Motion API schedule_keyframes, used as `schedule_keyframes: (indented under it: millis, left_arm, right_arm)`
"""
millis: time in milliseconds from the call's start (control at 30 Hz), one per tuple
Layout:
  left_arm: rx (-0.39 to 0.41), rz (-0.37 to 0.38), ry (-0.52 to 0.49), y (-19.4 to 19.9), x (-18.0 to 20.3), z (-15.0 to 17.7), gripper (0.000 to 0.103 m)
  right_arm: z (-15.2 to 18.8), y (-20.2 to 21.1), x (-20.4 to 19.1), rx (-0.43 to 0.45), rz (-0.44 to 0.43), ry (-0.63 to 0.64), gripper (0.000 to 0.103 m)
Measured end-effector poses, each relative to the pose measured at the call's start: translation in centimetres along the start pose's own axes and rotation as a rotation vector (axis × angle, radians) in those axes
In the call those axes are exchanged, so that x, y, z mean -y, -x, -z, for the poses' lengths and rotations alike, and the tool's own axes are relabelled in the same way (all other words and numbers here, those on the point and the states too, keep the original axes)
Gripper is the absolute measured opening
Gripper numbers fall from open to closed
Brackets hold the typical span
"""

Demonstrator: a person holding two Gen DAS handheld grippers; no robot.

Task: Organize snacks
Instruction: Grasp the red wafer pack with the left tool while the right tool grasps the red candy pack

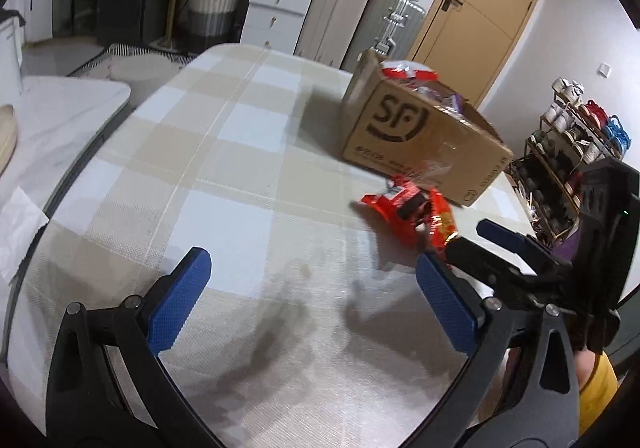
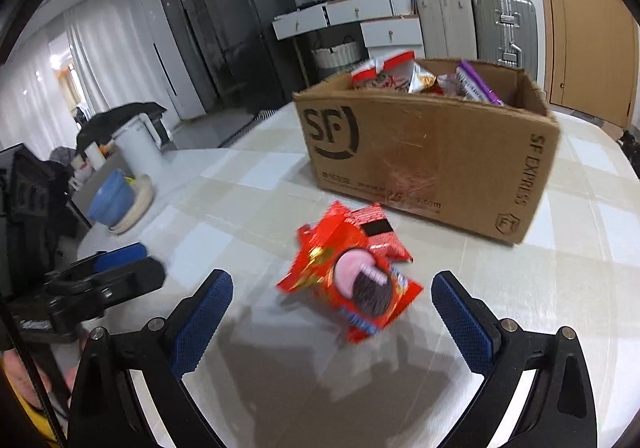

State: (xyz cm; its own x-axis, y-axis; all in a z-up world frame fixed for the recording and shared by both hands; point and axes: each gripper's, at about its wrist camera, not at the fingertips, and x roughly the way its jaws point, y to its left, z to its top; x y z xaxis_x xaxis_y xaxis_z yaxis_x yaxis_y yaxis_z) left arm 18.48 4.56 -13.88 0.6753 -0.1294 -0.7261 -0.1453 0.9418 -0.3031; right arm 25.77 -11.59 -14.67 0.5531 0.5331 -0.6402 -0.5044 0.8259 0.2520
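My right gripper (image 2: pixel 332 312) hangs low over the worktop (image 2: pixel 520 288), jaws spread wide and holding nothing. Between and just ahead of my fingertips lies a small heap of red snack packets (image 2: pixel 352 276), blurred, on the checked cloth. The front packet, with a round dark biscuit printed on it, lies flat with its long axis running from my near right toward the far left; the packets under it point away toward the cardboard box (image 2: pixel 432 164). The heap sits near the box's printed front wall but apart from it. The box stands upright and open, with more packets (image 2: pixel 416 78) sticking up inside, red-and-white ones at the left and a purple one at the right.

My left gripper (image 1: pixel 312 300) is off to the left over bare cloth, jaws also wide open and empty. From its view the red packets (image 1: pixel 404 208) lie ahead and to the right, just beyond the right gripper's fingers (image 1: pixel 500 238), with the box (image 1: pixel 420 136) behind them.
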Motion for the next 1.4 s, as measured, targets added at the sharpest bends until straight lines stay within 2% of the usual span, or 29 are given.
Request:
schedule_keyframes:
  millis: [100,133,200,267,300,367,400,567,700,833,1033,1267,1333,1400]
  left_arm:
    - [-0.004,-0.004,0.010,-1.0,-0.5,-0.2,0.102]
    - [-0.003,-0.006,0.013,-1.3,-0.6,-0.2,0.102]
    - [-0.010,-0.013,0.026,-2.0,-1.0,-0.3,0.102]
    - [-0.019,-0.011,0.038,-2.2,-1.5,-0.1,0.102]
    - [-0.022,-0.012,0.041,-2.3,-1.6,-0.1,0.102]
    - [-0.027,-0.015,0.043,-2.6,-1.6,-0.2,0.102]
    - [-0.028,-0.015,0.042,-2.6,-1.6,-0.1,0.102]
    - [-0.030,-0.020,0.019,-2.6,-0.9,-0.1,0.102]
    - [-0.032,-0.032,-0.002,-2.2,-0.5,0.1,0.102]
    - [-0.038,-0.035,-0.035,-2.0,0.5,0.0,0.102]
    - [-0.038,-0.036,-0.143,-2.7,3.5,-1.2,0.102]
    - [-0.064,-0.040,-0.315,-6.2,8.6,-3.1,0.102]
    - [-0.094,-0.060,-0.353,-8.0,9.6,-3.3,0.102]
    - [-0.141,-0.035,-0.363,-10.0,10.1,-3.6,0.102]
  right_arm:
    - [-0.3,-2.2,0.4,-0.038,0.006,0.025,0.089]
    - [-0.4,-3.0,0.5,-0.064,0.003,0.033,0.083]
    - [-0.5,-4.6,0.7,-0.126,0.001,0.038,0.077]
    - [-0.5,-5.0,0.9,-0.123,0.024,0.047,0.068]
    - [-0.4,-4.9,1.0,-0.118,0.020,0.040,0.061]
    - [-0.4,-4.8,1.7,-0.110,-0.008,0.005,0.054]
    - [-0.3,-4.7,2.2,-0.102,-0.016,-0.020,0.044]
    - [0.2,-3.8,3.5,-0.070,-0.074,-0.103,0.042]
    - [0.5,-2.2,3.7,-0.028,-0.087,-0.125,0.029]
    - [1.2,0.0,3.8,0.007,-0.099,-0.142,0.029]
    - [2.4,3.5,5.1,0.072,-0.112,-0.178,0.029]
    - [3.4,6.7,7.9,0.150,-0.141,-0.264,0.029]
    - [3.7,7.0,8.7,0.156,-0.144,-0.285,0.029]
    - [4.1,7.2,9.2,0.163,-0.156,-0.299,0.029]
